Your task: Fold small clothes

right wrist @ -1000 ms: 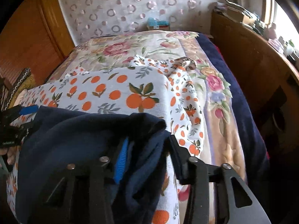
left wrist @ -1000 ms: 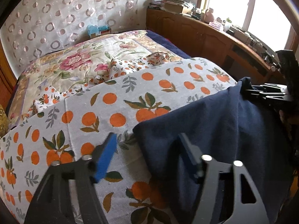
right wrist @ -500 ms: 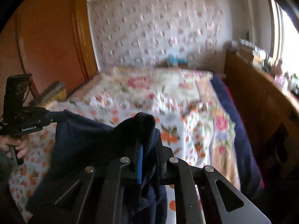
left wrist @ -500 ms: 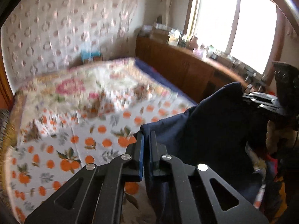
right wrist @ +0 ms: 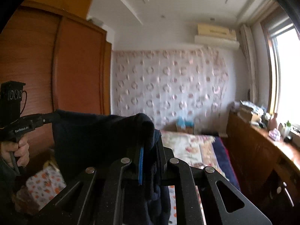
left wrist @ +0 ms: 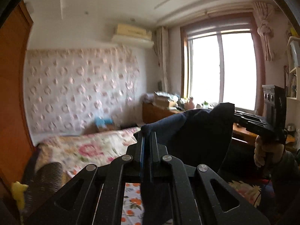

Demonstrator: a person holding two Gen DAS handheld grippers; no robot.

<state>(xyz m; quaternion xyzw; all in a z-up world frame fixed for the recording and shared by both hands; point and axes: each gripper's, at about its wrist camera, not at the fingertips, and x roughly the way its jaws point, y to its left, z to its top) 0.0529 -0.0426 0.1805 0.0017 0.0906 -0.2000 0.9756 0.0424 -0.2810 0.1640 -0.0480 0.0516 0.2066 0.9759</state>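
Note:
A dark navy garment [left wrist: 198,136] hangs in the air, stretched between my two grippers above the bed. My left gripper [left wrist: 147,140] is shut on one top corner of it. My right gripper [right wrist: 150,146] is shut on the other top corner, with the navy garment [right wrist: 90,136] spreading left from it. In the left wrist view the right gripper [left wrist: 245,120] shows at the far right, pinching the cloth. In the right wrist view the left gripper [right wrist: 37,120] shows at the far left, also pinching it. The garment's lower part is hidden behind the gripper bodies.
The bed [left wrist: 97,146] lies below with a floral quilt and an orange-print sheet [left wrist: 131,204]. A wooden wardrobe [right wrist: 56,75] stands on the left. A cluttered wooden cabinet [right wrist: 258,146] runs under the window [left wrist: 221,71] on the right.
Both grippers closed on the navy garment's corners and lifted it off the bed. Both cameras have tilted up from the bed to the wall and ceiling.

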